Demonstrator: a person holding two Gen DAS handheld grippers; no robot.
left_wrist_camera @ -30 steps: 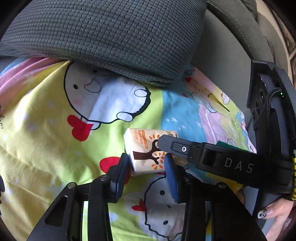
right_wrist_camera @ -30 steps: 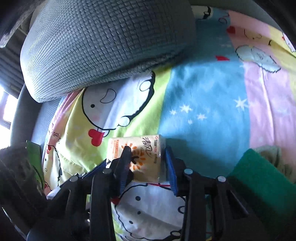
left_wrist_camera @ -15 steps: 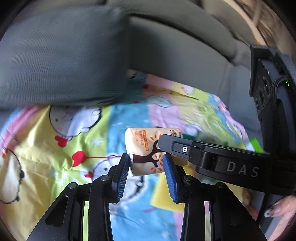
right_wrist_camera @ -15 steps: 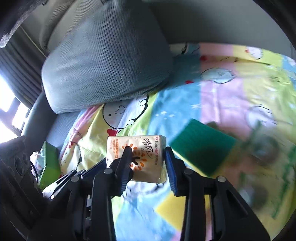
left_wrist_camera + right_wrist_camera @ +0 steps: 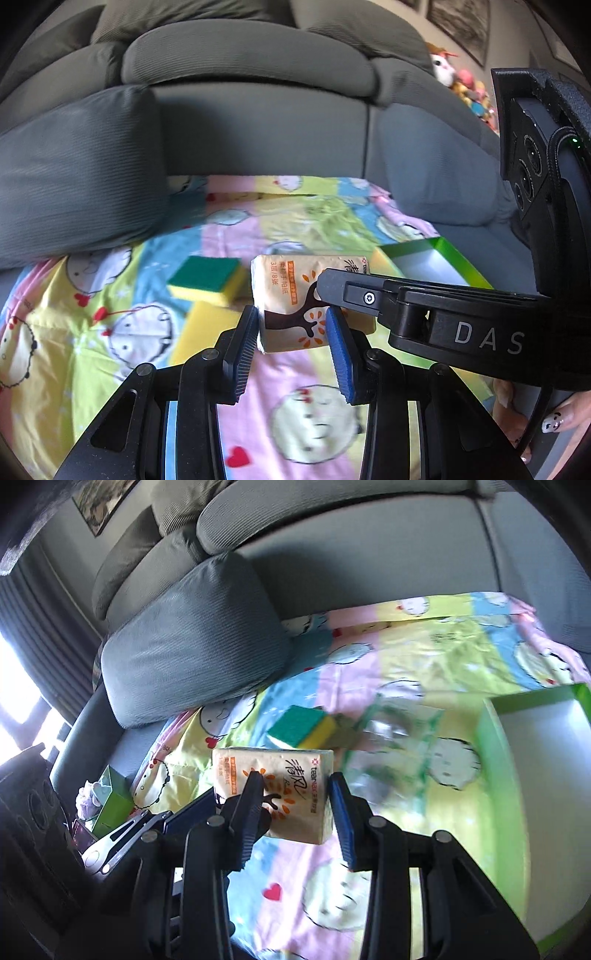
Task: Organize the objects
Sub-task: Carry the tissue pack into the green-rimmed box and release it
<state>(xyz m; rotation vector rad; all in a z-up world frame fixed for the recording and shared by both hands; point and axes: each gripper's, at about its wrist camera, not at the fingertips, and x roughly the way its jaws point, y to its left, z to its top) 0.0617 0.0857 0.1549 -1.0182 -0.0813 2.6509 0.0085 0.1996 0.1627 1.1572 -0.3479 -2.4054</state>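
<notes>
A beige tissue pack [image 5: 286,291] with orange print is lifted above the cartoon-print sheet [image 5: 110,325]. My left gripper [image 5: 291,314] is shut on its near end. My right gripper [image 5: 295,786] is shut on the same tissue pack [image 5: 284,771] from the other side, and one of its fingers [image 5: 354,291] crosses the left wrist view. A green-walled open box [image 5: 495,746] with a white inside lies on the sheet to the right. In the left wrist view the same box [image 5: 454,254] shows behind the right gripper's body.
A green-topped yellow sponge [image 5: 207,277] lies on the sheet with a yellow one [image 5: 199,325] in front of it. Something clear and blurred [image 5: 391,731] lies beside the sponge [image 5: 299,725]. A grey cushion [image 5: 192,646] leans on the sofa back. A small green carton [image 5: 110,794] sits at the left.
Both grippers have risen and drawn back from the cushion with the tissue pack between them. The sponges and the green box have come into view, now below and to the right.
</notes>
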